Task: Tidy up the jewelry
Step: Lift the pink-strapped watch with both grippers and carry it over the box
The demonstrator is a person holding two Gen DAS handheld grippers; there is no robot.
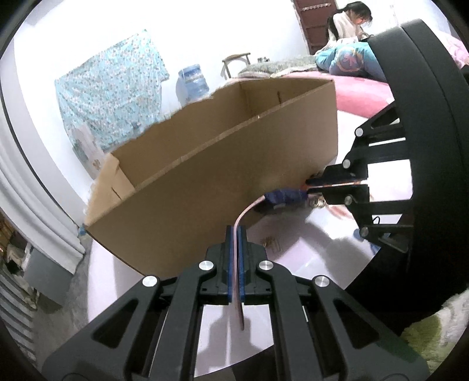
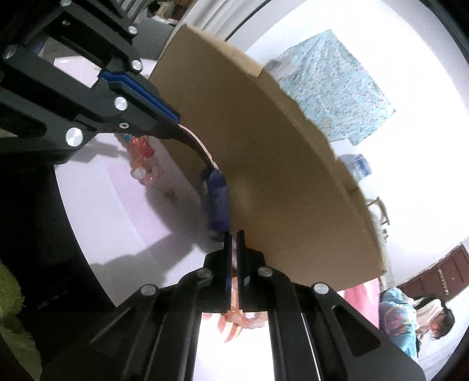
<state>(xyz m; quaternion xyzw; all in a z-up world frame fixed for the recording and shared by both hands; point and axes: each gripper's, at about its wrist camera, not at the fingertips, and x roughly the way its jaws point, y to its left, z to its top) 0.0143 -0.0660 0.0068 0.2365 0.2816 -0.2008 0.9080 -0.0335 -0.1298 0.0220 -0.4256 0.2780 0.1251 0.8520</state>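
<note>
A wristwatch with a pink strap [image 1: 246, 212] and a dark blue face [image 1: 285, 197] hangs between both grippers above the glossy white table [image 1: 307, 252]. My left gripper [image 1: 236, 231] is shut on one strap end. My right gripper [image 1: 310, 186] is shut on the other strap end. In the right wrist view the blue watch face [image 2: 215, 202] sits just ahead of my right gripper [image 2: 233, 234], and my left gripper [image 2: 176, 117] pinches the strap [image 2: 202, 148] at upper left. An open cardboard box [image 1: 211, 164] stands right behind the watch.
Orange and clear bead bracelets [image 2: 143, 164] lie on the table, with more beads [image 2: 240, 319] under my right gripper. A small gold piece [image 1: 271, 243] lies near the box. A bed with bedding and a seated person [image 1: 354, 20] are beyond.
</note>
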